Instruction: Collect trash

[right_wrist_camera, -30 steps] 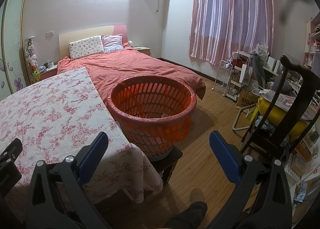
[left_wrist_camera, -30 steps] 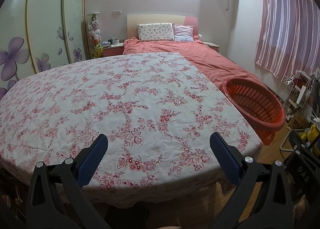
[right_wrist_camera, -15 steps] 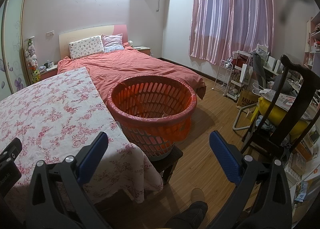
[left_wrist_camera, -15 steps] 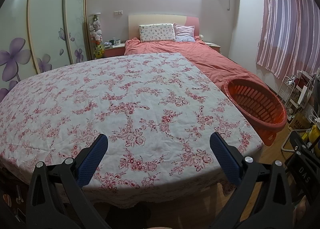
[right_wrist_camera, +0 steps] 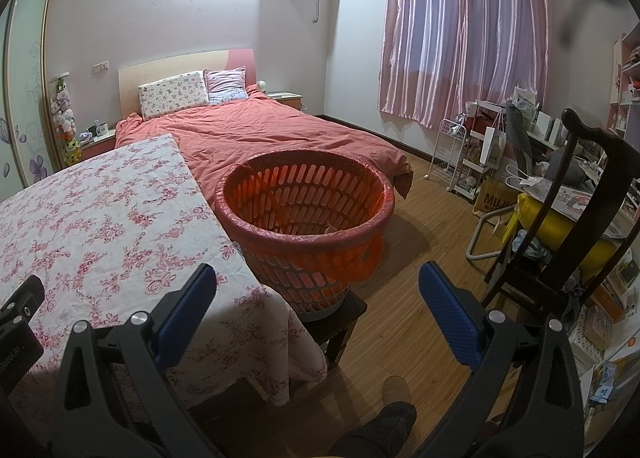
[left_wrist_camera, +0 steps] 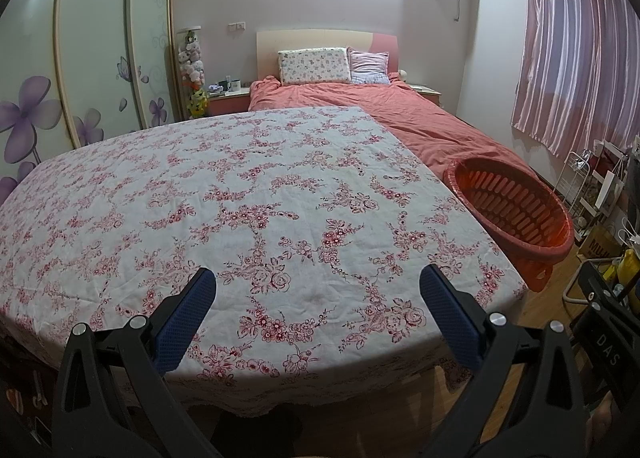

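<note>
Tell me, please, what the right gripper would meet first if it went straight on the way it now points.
Probably the orange basket: it stands directly ahead of the open right gripper, on a dark stool beside the floral-clothed table. Depth is unclear, so it might strike the near rim or pass over it.

the slotted plastic basket [right_wrist_camera: 304,213] looks glossy; the flowered bench [left_wrist_camera: 240,193] covering is matt cloth; the floor [right_wrist_camera: 424,242] is smooth wood; the curtains [right_wrist_camera: 464,29] look satiny.

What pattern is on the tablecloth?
Pink-red roses on white tablecloth; best in the left wrist view.
</note>
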